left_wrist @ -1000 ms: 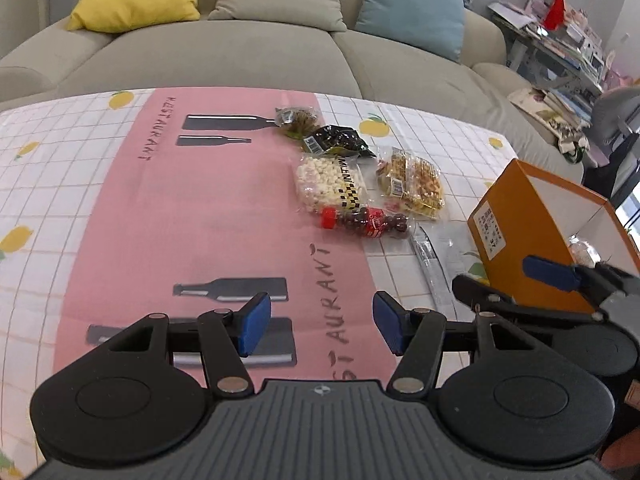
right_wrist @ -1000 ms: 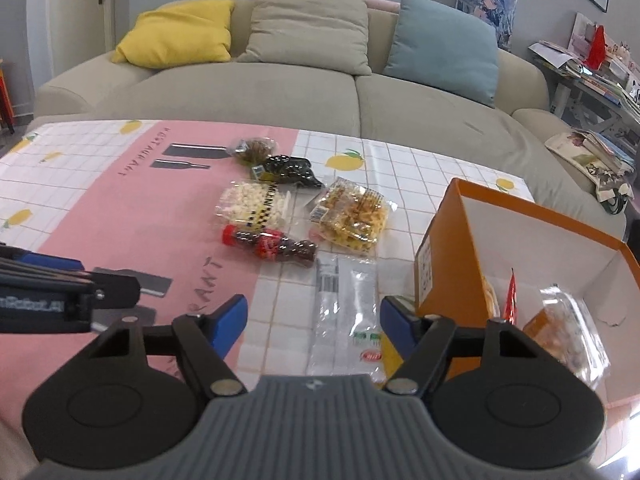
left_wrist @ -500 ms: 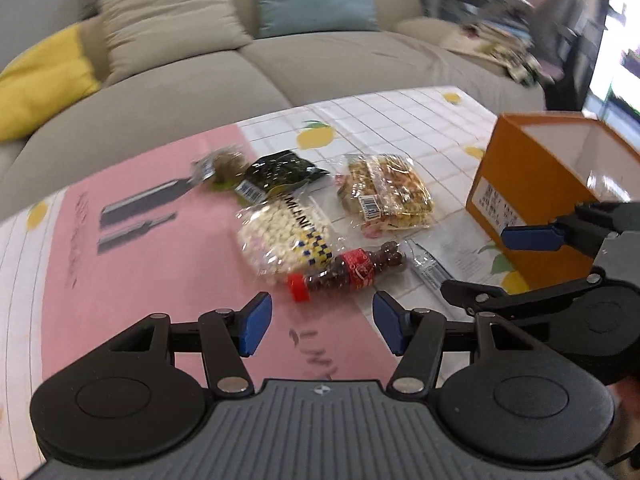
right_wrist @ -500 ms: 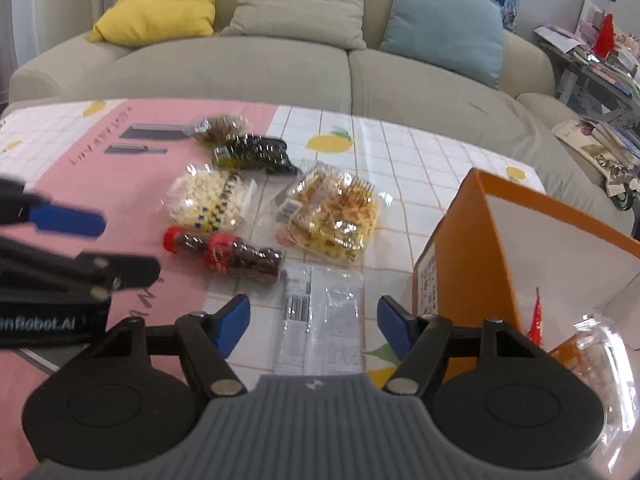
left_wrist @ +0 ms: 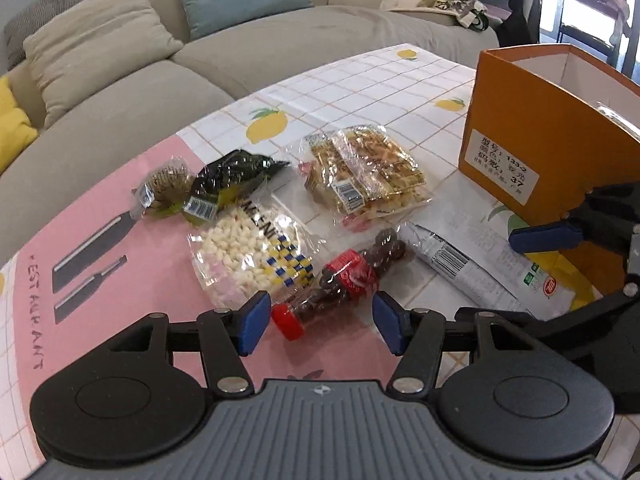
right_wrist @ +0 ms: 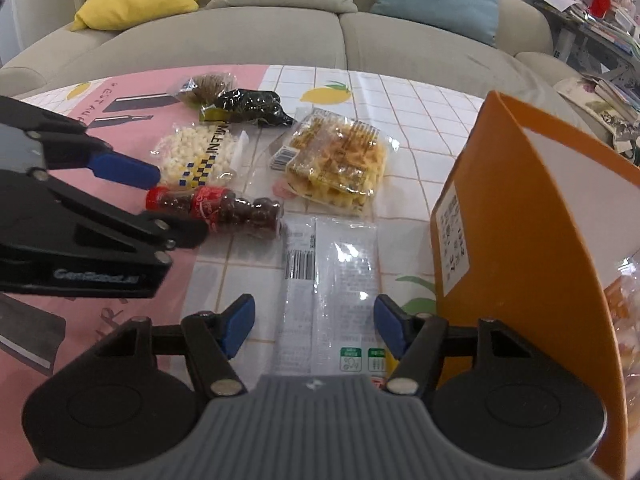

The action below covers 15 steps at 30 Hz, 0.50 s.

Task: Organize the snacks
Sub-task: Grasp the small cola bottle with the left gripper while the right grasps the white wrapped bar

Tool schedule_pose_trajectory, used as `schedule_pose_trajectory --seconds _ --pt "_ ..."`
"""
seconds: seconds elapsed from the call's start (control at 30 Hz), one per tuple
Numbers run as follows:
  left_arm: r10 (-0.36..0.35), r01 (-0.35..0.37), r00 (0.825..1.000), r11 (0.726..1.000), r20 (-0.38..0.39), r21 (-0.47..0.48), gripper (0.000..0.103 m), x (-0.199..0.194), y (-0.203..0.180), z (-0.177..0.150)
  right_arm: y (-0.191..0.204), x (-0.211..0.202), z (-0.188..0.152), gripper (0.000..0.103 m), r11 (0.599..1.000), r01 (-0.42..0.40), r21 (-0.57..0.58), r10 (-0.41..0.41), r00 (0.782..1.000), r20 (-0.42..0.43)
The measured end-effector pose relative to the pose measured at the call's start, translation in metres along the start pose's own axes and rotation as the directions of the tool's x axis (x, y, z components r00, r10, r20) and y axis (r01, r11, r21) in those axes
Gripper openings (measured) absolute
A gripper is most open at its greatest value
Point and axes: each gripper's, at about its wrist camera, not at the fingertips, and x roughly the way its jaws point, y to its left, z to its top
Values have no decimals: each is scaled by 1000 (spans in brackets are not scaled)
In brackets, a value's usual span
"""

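- left gripper (left_wrist: 318,322) spread wide at bottom centre of the left wrist view, grasping nothing, blue pads either side of the red-capped bottle-shaped candy pack (left_wrist: 340,280)
- right gripper (right_wrist: 314,330) also spread apart, nothing between the pads, low centre in its own view, over the clear flat packet (right_wrist: 330,280)
- orange box (right_wrist: 520,216) filling the right side of the frame, just beside that packet
- white puff bag (left_wrist: 248,252), waffle pack (left_wrist: 360,176), dark green pack (left_wrist: 228,180) and small brown pack (left_wrist: 166,182) bunched mid-frame on the pink and lemon tablecloth (left_wrist: 100,184)
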Motion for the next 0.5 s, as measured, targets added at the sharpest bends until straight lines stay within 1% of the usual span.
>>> schedule_pose_trajectory --seconds 0.03,0.1,0.13,0.17,0.27,0.33,0.37,0.4,0.47,0.5 --pt "-12 12 1000 1000 -19 -15 58 2 0 -1 1 0 0 66 1000 -2 -1 2 1000 1" --pt "-52 50 998 997 -44 -50 45 2 0 -4 1 0 -1 66 1000 -9 -3 9 1000 5" --pt "-68 65 996 996 -53 -60 41 1 -2 -7 2 0 -1 66 1000 -15 -3 15 1000 7" --pt "-66 61 996 996 -66 -71 33 0 -4 -8 3 -1 -2 65 1000 -19 -5 19 1000 9" --pt "-48 40 996 993 -74 -111 26 -4 -10 -11 7 -1 -4 64 1000 -16 -26 17 1000 14" --pt "-63 55 996 991 -67 -124 26 -7 -14 -11 9 -2 -5 64 999 -15 -37 15 1000 17" --pt "-68 61 996 990 -57 -127 32 -8 -15 -10 10 -3 -5 64 999 -14 -43 14 1000 15" --pt "-66 59 997 990 -49 -125 38 -8 -16 -8 10 -4 -6 67 999 -11 -47 11 1000 15" --pt "-58 53 998 991 -38 -120 46 -7 -18 -4 9 -5 -6 68 999 9 -46 -8 1000 19" --pt "-61 56 998 990 -34 -128 47 -5 -17 -2 9 -4 -6 68 999 26 -46 -25 999 21"
